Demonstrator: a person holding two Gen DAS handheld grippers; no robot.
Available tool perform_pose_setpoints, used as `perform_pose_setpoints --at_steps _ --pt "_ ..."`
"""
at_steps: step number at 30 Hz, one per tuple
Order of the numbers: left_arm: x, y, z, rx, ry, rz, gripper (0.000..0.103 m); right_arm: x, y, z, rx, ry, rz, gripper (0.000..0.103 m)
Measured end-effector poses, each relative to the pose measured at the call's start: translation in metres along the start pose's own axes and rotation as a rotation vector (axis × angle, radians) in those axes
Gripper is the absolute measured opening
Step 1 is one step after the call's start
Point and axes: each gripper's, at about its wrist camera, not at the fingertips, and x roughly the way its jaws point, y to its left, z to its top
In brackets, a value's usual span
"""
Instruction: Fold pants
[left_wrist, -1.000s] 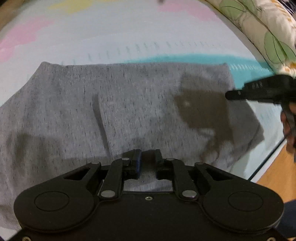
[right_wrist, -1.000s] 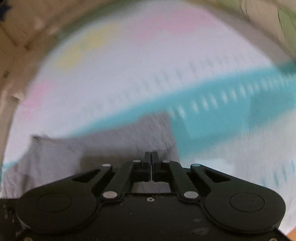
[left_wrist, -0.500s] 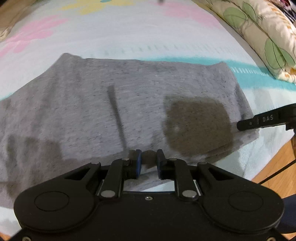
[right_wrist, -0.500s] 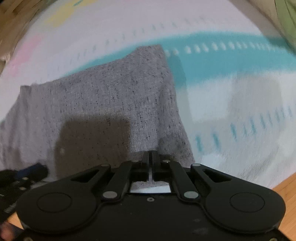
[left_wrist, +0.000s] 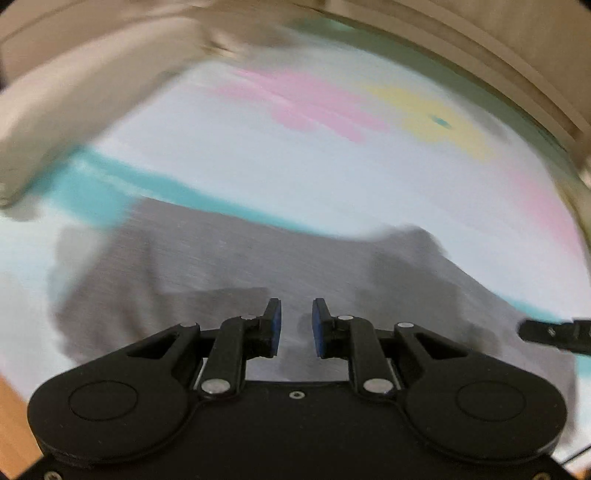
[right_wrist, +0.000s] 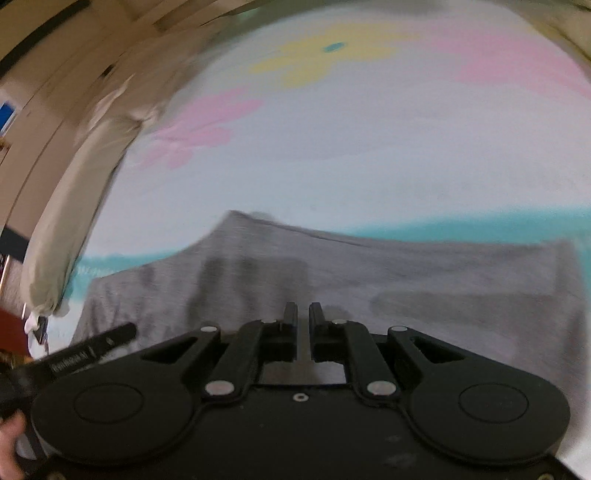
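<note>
Grey pants (left_wrist: 229, 266) lie on a pastel flower-print sheet (left_wrist: 280, 162) by a beige pillow (right_wrist: 74, 206).

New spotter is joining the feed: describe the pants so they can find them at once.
Start from the bedsheet, pale with pink and yellow flowers and a teal stripe across it. Just on the near side of that stripe, under both grippers, lies a flat, folded slab of heather-grey fabric: the pants. It is the only grey, unpatterned thing on the sheet.
</note>
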Motion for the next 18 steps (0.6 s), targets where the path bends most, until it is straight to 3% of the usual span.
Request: perform_pose_setpoints --at_steps 3,8,12,18 --pt "-0.002 0.038 0.005 -0.073 -0.011 0.056 0.031 0.027 0.021 0.011 -0.042 0.017 -0.012 0.010" --pt "-0.001 0.078 -0.002 -0.118 0.018 0.069 0.032 0.071 0.033 0.014 -0.052 0.069 -0.054 0.010" --pt "-0.001 0.102 -0.012 -0.171 0.034 0.086 0.032 0.104 0.029 0.003 -0.034 0.165 -0.099 0.010" --pt "-0.011 0.120 -0.027 -0.315 0.040 0.034 0.038 0.105 0.031 -0.003 -0.090 0.149 -0.120 0.007"
